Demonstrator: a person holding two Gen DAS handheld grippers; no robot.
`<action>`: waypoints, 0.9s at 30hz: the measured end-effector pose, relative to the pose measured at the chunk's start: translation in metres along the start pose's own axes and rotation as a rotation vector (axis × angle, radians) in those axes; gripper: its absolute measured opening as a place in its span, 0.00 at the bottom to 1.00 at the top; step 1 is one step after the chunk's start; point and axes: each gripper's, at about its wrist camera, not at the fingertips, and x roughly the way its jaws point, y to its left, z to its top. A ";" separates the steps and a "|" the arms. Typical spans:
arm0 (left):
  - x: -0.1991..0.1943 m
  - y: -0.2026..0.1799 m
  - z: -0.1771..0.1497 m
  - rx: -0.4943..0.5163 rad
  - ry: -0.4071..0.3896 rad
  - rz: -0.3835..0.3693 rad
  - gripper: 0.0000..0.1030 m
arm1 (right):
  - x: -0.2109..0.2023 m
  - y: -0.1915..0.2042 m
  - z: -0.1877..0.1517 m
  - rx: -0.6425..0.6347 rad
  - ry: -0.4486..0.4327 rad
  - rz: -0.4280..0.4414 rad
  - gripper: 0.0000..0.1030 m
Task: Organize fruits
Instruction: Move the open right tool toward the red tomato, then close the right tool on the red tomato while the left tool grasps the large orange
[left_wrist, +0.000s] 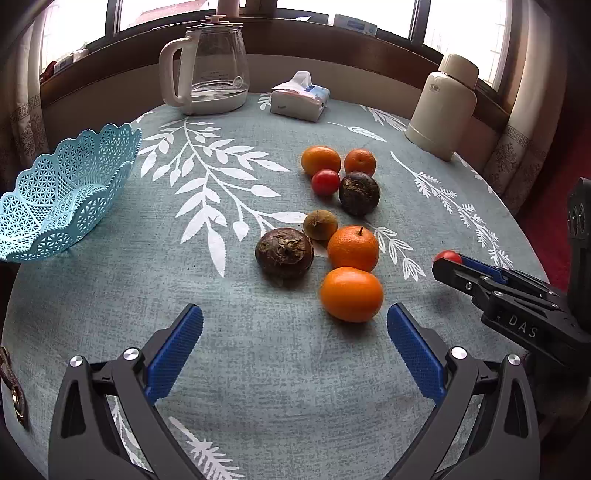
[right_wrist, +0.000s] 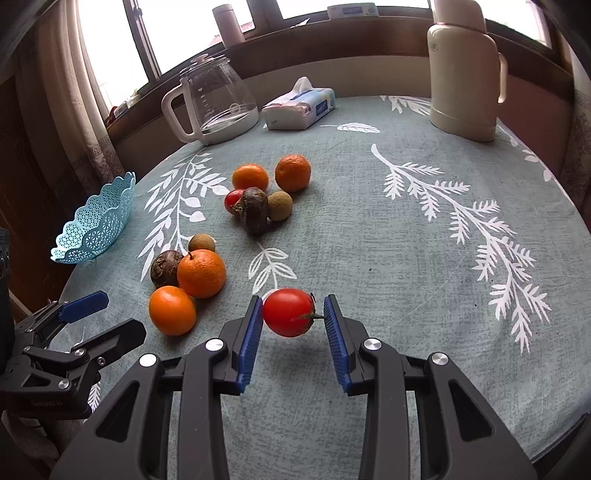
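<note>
A small red tomato (right_wrist: 288, 312) sits between the blue pads of my right gripper (right_wrist: 292, 301), which is shut on it just above the cloth; its shadow lies below. The left wrist view shows the same tomato (left_wrist: 448, 255) at the tip of my right gripper (left_wrist: 448, 263). My left gripper (left_wrist: 294, 314) is open and empty, close to the nearest orange (left_wrist: 351, 294). Beyond it lie another orange (left_wrist: 353, 248), a dark brown fruit (left_wrist: 284, 253) and a small tan fruit (left_wrist: 320, 224). The empty light blue basket (left_wrist: 55, 206) stands at the left edge.
A farther cluster holds two oranges (left_wrist: 320, 159), a second tomato (left_wrist: 325, 182) and a dark fruit (left_wrist: 359, 193). A glass kettle (left_wrist: 210, 66), a tissue pack (left_wrist: 300, 98) and a cream thermos (left_wrist: 443, 107) stand along the back of the round table (left_wrist: 258, 369).
</note>
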 end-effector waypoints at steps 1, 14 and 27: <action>0.002 -0.002 0.001 0.003 0.004 -0.004 0.98 | 0.000 -0.003 0.000 0.014 -0.005 0.000 0.34; 0.026 -0.021 0.007 0.028 0.068 -0.080 0.78 | 0.008 -0.003 -0.001 0.009 0.019 0.003 0.34; 0.030 -0.027 0.004 0.057 0.071 -0.098 0.50 | 0.016 -0.002 -0.004 0.001 0.057 -0.021 0.37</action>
